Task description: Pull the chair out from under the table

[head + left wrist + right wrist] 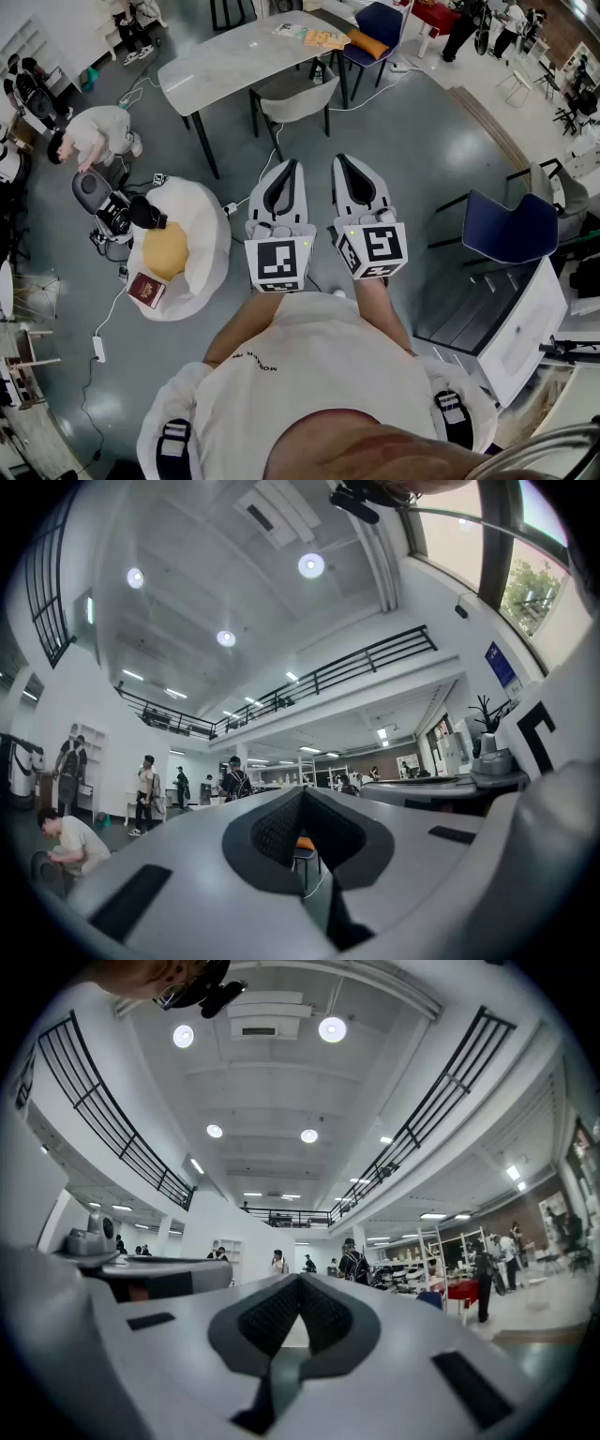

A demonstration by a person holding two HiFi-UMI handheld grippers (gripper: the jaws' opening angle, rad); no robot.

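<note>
Grey chair (298, 101) tucked under the counter's (230, 61) near edge
Left gripper (288, 167) and right gripper (343, 161): fingers closed, empty, side by side, well short of the chair.

Floor: glossy grey concrete floor (412, 159), lamp glare on it. White beanbag seat (206, 225) at left. Dark blue upholstered chair (511, 230) at right, near a low white cabinet (525, 328). High white ceiling with lit round ceiling lamps (311, 565). Black-railed mezzanine balcony (375, 663) along the wall. Tall window (534, 583), daylight.
</note>
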